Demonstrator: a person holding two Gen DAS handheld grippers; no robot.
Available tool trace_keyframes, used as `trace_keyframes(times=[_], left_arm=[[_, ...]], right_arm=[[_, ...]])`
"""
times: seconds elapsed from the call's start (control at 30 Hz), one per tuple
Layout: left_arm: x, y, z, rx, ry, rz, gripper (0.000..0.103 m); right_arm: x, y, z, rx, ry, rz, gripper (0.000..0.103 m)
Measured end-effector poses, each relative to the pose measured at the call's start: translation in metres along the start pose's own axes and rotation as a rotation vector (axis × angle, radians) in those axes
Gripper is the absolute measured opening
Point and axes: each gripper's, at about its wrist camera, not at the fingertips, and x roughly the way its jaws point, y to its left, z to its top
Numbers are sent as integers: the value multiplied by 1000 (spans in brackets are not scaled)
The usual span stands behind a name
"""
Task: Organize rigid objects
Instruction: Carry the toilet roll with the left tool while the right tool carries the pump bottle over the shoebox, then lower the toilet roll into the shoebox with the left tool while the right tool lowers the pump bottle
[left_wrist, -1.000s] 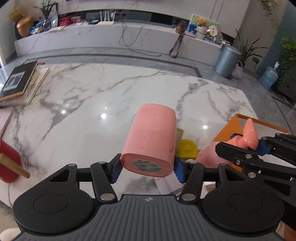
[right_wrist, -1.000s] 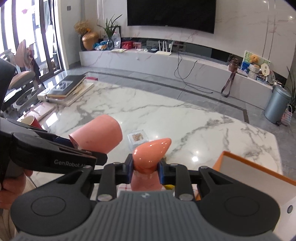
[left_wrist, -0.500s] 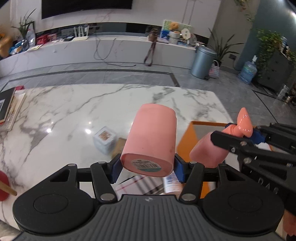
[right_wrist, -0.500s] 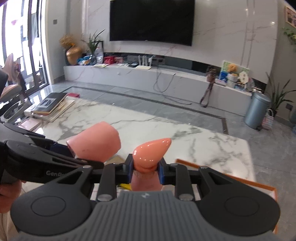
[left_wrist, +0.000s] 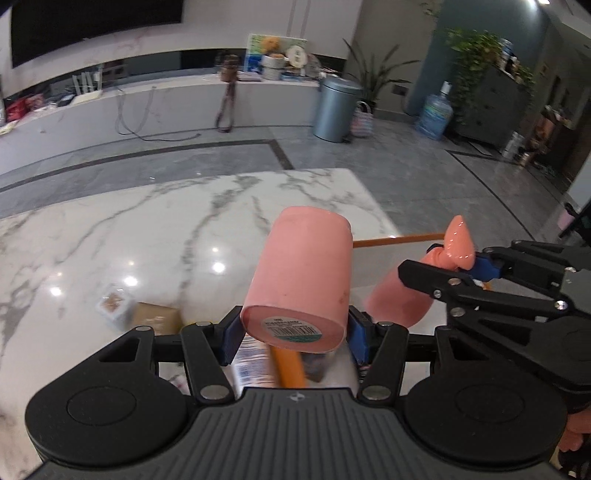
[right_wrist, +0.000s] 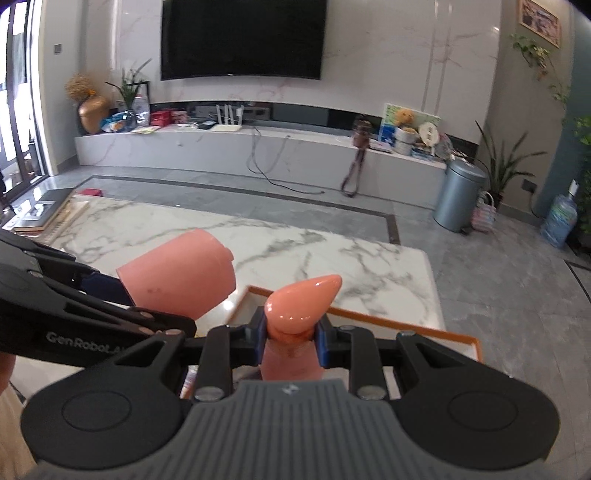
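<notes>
Below the left gripper, blurred packages and part of the orange-rimmed tray are hidden. That gripper clamps the pink cup by its labelled base, tilted above the marble table. Right of the cup, the right gripper pinches the pink cone-topped bottle at its neck, over the tray. Beyond the table stands 1 grey bin.

Left gripper grips a pink cup above marble table.
</notes>
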Motion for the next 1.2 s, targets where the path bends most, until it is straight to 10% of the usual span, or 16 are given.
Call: trace_keyframes(times=[0.83,1.2], left_arm=[[113,-63,4,212,168,-80,65],[146,-65,11,39,222,-187,65]], right_arm=[[86,-85,-58,149,197,-92,26],[93,-113,-66,215,205,-133,26]])
